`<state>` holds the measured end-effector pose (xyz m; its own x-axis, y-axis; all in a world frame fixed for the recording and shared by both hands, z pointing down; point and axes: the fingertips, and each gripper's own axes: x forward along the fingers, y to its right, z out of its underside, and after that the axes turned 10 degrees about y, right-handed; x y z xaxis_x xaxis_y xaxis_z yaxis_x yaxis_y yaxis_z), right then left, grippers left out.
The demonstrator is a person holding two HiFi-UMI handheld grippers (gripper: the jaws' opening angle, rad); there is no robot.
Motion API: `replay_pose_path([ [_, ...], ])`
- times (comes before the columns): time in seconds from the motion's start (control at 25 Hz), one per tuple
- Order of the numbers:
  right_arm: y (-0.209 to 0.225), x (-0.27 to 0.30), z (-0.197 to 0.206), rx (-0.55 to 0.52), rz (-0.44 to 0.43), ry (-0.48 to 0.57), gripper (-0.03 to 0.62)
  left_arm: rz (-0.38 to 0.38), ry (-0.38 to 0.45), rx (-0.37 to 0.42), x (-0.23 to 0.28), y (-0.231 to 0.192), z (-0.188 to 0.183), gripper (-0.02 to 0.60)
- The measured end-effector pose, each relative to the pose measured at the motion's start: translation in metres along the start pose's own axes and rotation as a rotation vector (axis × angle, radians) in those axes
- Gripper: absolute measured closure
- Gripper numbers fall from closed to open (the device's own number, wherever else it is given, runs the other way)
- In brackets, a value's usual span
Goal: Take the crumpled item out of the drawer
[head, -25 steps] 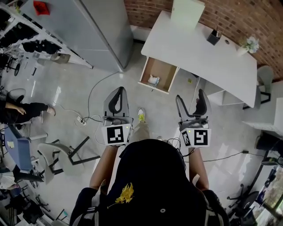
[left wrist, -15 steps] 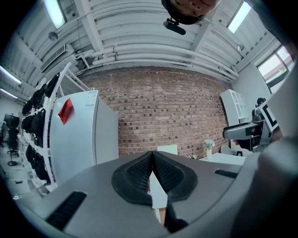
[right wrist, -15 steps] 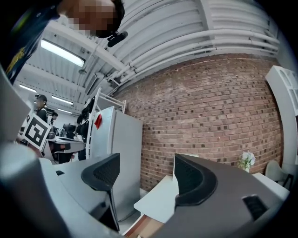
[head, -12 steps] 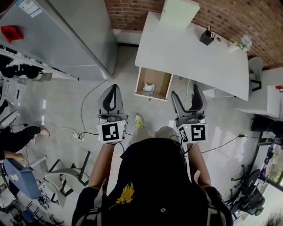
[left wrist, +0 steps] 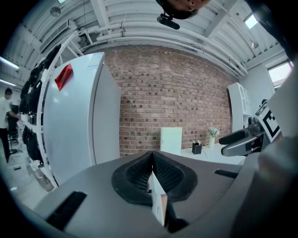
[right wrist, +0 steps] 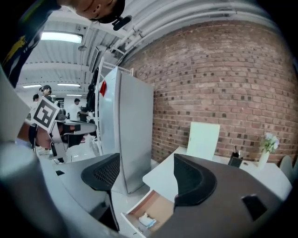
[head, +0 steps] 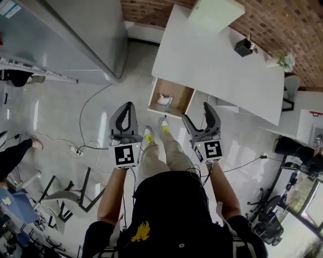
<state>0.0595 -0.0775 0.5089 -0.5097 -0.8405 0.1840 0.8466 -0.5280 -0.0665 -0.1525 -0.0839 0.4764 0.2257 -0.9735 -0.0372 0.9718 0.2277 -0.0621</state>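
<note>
A wooden drawer point(head: 176, 102) stands pulled out from under the white table point(head: 217, 65). A small crumpled white item point(head: 163, 99) lies inside it near the left side, also seen in the right gripper view point(right wrist: 146, 220). My left gripper point(head: 129, 107) hangs over the floor just left of the drawer's front, jaws shut with nothing between the pads point(left wrist: 152, 157). To the right of the drawer front, my right gripper point(head: 200, 117) is open and empty, and the drawer point(right wrist: 156, 204) shows below its gap point(right wrist: 146, 176). Neither gripper touches the drawer.
A tall grey cabinet point(head: 75, 35) stands left of the table. A cable and power strip point(head: 78, 149) lie on the floor, with chair frames point(head: 65, 194) at lower left. A black pen holder point(head: 244, 47), a flower vase point(head: 286, 61) and a pale box point(head: 217, 12) sit on the table.
The person has stepped closer to the drawer, both feet now just below its front. Both grippers have come nearer to it. The right gripper has tilted leftward; jaw states look unchanged.
</note>
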Motion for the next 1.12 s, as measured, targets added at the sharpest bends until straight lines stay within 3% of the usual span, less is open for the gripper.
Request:
replay_pose_path([
  [0.48, -0.016, 0.131, 0.314, 0.058, -0.263, -0.417, 0.22, -0.104, -0.183, -0.03, 0.048, -0.027, 0.197, 0.565],
  [0.72, -0.017, 0.167, 0.47, 0.007, -0.296, -0.639, 0.226, -0.157, -0.239, -0.095, 0.056, -0.03, 0.272, 0.565],
  [0.88, -0.019, 0.177, 0.533, -0.055, -0.333, -0.773, 0.237, -0.182, -0.272, -0.113, 0.048, -0.034, 0.296, 0.565],
  [1.0, -0.02, 0.173, 0.561, -0.126, -0.364, -0.848, 0.237, -0.191, -0.285, -0.12, 0.042, -0.034, 0.303, 0.565],
  [1.12, -0.011, 0.162, 0.58, -0.153, -0.335, -0.92, 0.243, -0.181, -0.298, -0.122, 0.036, -0.03, 0.303, 0.565],
])
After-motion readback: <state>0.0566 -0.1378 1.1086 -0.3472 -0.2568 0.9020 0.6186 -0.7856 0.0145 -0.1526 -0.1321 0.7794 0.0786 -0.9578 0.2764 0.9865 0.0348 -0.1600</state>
